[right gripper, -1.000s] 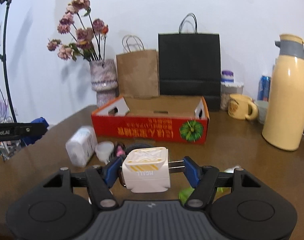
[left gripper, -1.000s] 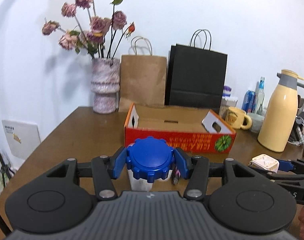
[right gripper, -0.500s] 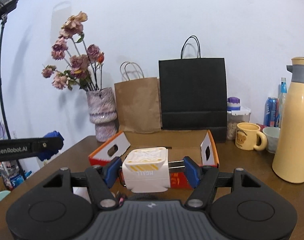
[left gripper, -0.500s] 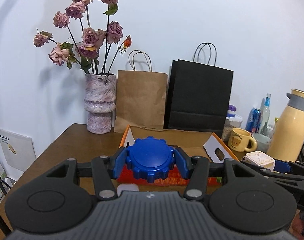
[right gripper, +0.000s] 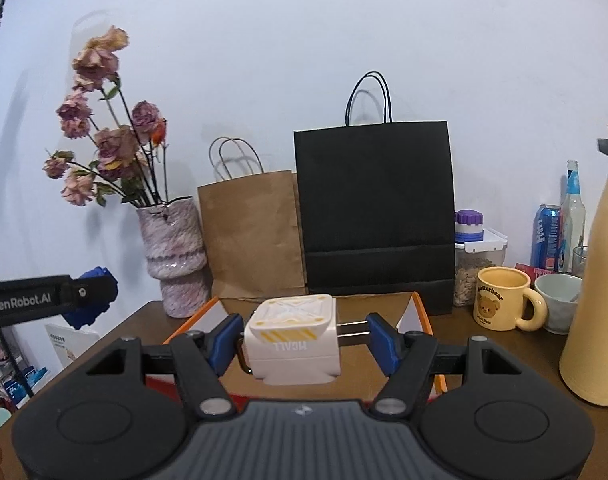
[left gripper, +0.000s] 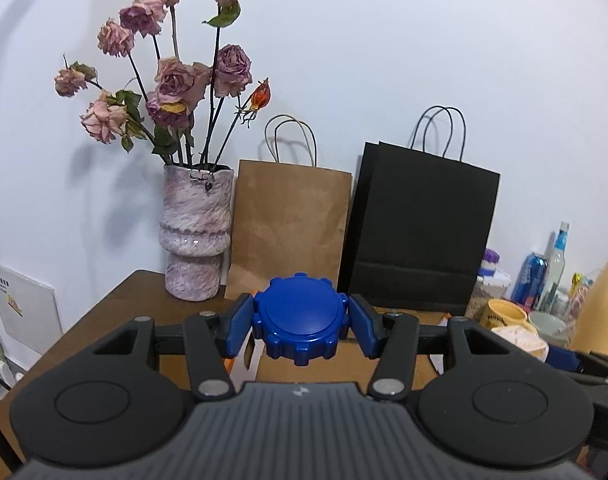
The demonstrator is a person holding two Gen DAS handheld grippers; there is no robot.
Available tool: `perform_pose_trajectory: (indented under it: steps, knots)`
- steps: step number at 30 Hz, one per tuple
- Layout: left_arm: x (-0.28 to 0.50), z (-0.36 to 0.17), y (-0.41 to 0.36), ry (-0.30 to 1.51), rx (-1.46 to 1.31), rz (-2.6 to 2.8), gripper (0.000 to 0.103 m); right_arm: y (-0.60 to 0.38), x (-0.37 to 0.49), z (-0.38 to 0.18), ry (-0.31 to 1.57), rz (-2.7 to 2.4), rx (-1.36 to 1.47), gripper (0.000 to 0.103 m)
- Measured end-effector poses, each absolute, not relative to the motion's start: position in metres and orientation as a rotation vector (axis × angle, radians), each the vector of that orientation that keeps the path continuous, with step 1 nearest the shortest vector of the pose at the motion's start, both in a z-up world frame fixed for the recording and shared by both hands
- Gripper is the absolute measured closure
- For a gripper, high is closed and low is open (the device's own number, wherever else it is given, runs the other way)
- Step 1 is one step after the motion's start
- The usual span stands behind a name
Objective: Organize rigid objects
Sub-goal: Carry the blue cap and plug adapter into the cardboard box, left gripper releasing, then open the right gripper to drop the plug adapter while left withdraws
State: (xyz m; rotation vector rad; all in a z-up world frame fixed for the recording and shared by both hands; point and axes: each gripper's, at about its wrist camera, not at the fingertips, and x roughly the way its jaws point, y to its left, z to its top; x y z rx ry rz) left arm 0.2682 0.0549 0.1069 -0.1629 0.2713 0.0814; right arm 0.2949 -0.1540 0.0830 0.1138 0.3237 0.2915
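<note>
My left gripper (left gripper: 300, 326) is shut on a bottle with a blue ribbed cap (left gripper: 300, 320); only the cap shows, the body is hidden below. It hangs over the near edge of the open orange cardboard box (left gripper: 399, 360). My right gripper (right gripper: 300, 334) is shut on a white charger block (right gripper: 294, 340) with yellow stripes and metal prongs pointing right, held above the same box (right gripper: 421, 316). The right gripper with its charger shows at the right of the left wrist view (left gripper: 519, 338). The left gripper's side shows at the left of the right wrist view (right gripper: 44, 300).
Behind the box stand a pink vase of dried roses (right gripper: 174, 256), a brown paper bag (right gripper: 252, 236) and a black paper bag (right gripper: 375, 216). At right are a yellow mug (right gripper: 499, 300), a food jar (right gripper: 475, 264), a can (right gripper: 547, 236), a bowl (right gripper: 557, 300) and a tall cream thermos (right gripper: 595, 280).
Both grippers have risen from the table and moved forward over the box, each still holding its object. The items left on the table have dropped out of view.
</note>
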Motion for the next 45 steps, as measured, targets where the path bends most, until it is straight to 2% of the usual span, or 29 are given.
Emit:
perform_pose_trajectory:
  steps: [17,30,31,32,33,34,35,36,37,45]
  knots:
    - [0.381,0.079,0.059,0.386,-0.17,0.163,0.049,-0.128,0.407,0.063,0.415,0.267,0.108,0.037]
    - [0.412,0.049,0.062,0.486,-0.143,0.179,0.049,-0.126,0.432,0.034,0.497,0.249,0.085,0.037]
    - [0.412,0.05,0.061,0.49,-0.14,0.176,0.048,-0.125,0.432,0.033,0.502,0.25,0.078,0.036]
    - [0.412,0.05,0.061,0.491,-0.138,0.176,0.035,-0.124,0.433,0.032,0.51,0.249,0.073,0.036]
    - [0.412,0.051,0.061,0.492,-0.135,0.178,0.012,-0.124,0.435,0.031,0.52,0.245,0.067,0.036]
    - [0.411,0.051,0.061,0.486,-0.128,0.183,0.002,-0.124,0.436,0.029,0.525,0.23,0.057,0.027]
    - [0.409,0.052,0.06,0.472,-0.124,0.187,0.0,-0.123,0.436,0.028,0.53,0.212,0.044,0.02]
    - [0.408,0.052,0.059,0.468,-0.119,0.189,0.0,-0.124,0.437,0.028,0.531,0.194,0.035,0.006]
    - [0.408,0.053,0.059,0.472,-0.116,0.189,0.0,-0.124,0.437,0.028,0.533,0.175,0.03,0.002]
    - [0.41,0.053,0.062,0.495,-0.103,0.221,0.0,-0.13,0.441,0.026,0.563,0.144,0.041,0.0]
